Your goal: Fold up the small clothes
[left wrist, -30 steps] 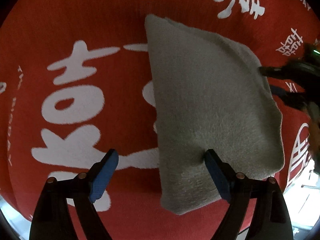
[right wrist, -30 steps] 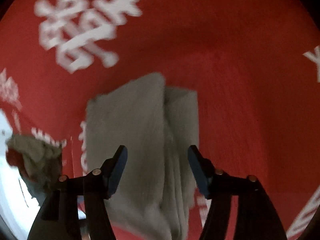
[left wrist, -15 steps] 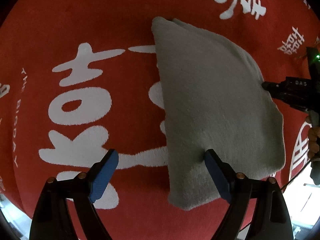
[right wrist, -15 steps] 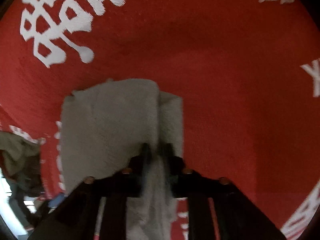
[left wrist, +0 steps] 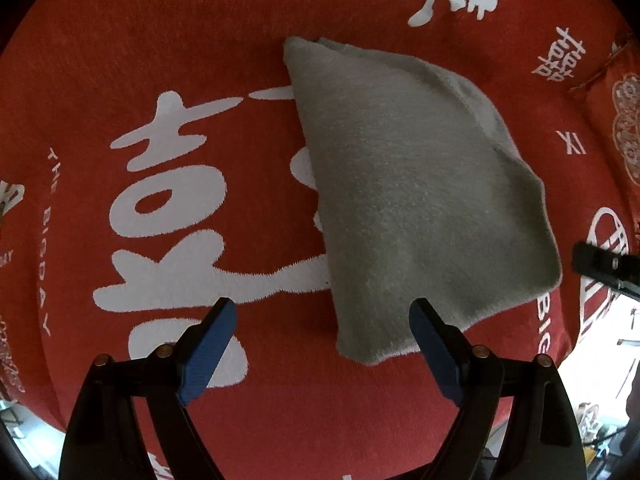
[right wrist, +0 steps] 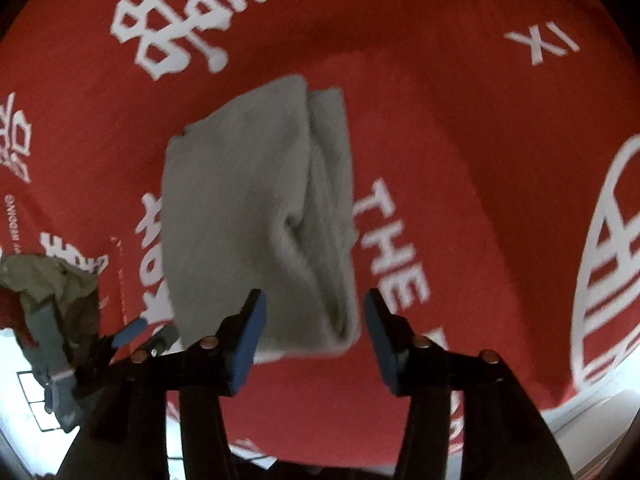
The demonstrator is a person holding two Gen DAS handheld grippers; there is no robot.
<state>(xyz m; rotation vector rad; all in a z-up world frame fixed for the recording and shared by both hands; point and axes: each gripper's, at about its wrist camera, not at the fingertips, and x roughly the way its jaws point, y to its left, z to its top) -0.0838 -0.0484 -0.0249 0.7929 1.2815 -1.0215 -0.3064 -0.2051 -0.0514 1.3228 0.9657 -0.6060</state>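
On a red cloth (left wrist: 200, 60) printed with white characters and the words "THE BIG DAY", a folded grey garment (left wrist: 408, 200) lies flat, its layered edges stacked along the side toward the right of the left wrist view. From the right wrist camera the same grey piece (right wrist: 240, 208) shows a soft crease running down it where two thicknesses meet.

Above it, the left gripper (left wrist: 322, 320) points straight down with its blue-padded jaws spread wide and nothing between them; its right-hand pad (left wrist: 434, 352) overlaps the near corner of the garment in the picture, though whether it touches the fabric cannot be told. The other pad (left wrist: 208, 350) stands over the bare red cloth.

The right gripper (right wrist: 314, 320) is tilted down toward the garment's near edge. Its jaws have just been opening and now stand apart, with the garment's near end seen between the pads but not pinched by them.

At the left edge of the right wrist view, a crumpled heap of other clothes (right wrist: 52, 280) sits near the edge of the red cloth, well apart from the folded piece. The tip of the right gripper also shows as a dark shape (left wrist: 600, 266) at the right edge of the left wrist view, just beside the garment's corner.
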